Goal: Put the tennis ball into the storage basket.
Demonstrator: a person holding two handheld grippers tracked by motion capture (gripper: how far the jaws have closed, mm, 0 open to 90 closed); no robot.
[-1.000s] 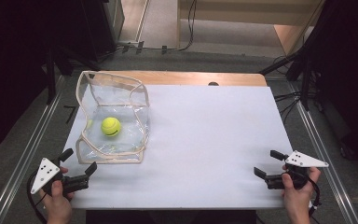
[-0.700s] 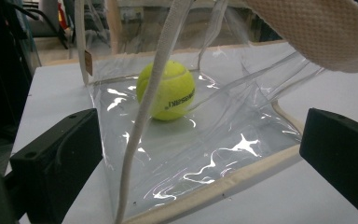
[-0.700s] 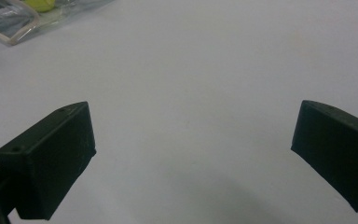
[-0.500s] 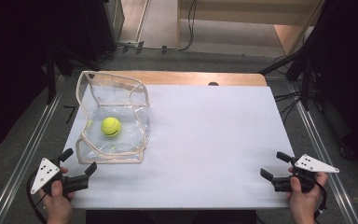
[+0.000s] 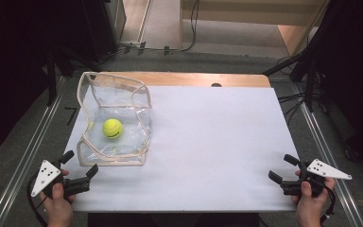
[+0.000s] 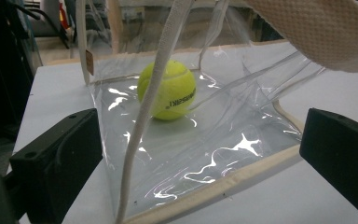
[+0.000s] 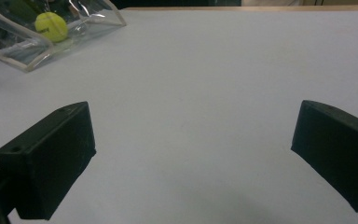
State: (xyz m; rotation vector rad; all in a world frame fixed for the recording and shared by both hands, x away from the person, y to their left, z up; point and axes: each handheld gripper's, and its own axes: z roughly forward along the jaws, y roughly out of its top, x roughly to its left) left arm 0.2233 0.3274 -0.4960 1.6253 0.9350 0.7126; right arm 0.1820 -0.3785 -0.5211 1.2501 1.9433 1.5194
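Note:
A yellow tennis ball (image 5: 112, 128) lies inside a clear plastic bag with cream trim (image 5: 123, 97) on the left of the white table top (image 5: 217, 137). The bag stands open at its top. My left gripper (image 5: 79, 163) is open at the table's front left corner, just short of the bag's near edge. The left gripper view has the ball (image 6: 168, 90) close ahead behind the clear wall (image 6: 205, 149), between wide-apart jaws. My right gripper (image 5: 282, 168) is open at the front right corner with bare table between its jaws. The right gripper view has the bag (image 7: 25, 46) and ball (image 7: 51, 26) far off.
A wooden strip (image 5: 194, 79) runs along the table's far edge. Metal rails (image 5: 33, 142) flank both sides. Cables lie on the floor at the right (image 5: 293, 101). Dark equipment stands at the back left (image 5: 52, 38).
My right gripper has drawn back toward the table's near right corner and a little to the right. The left gripper, the bag and the ball have stayed put.

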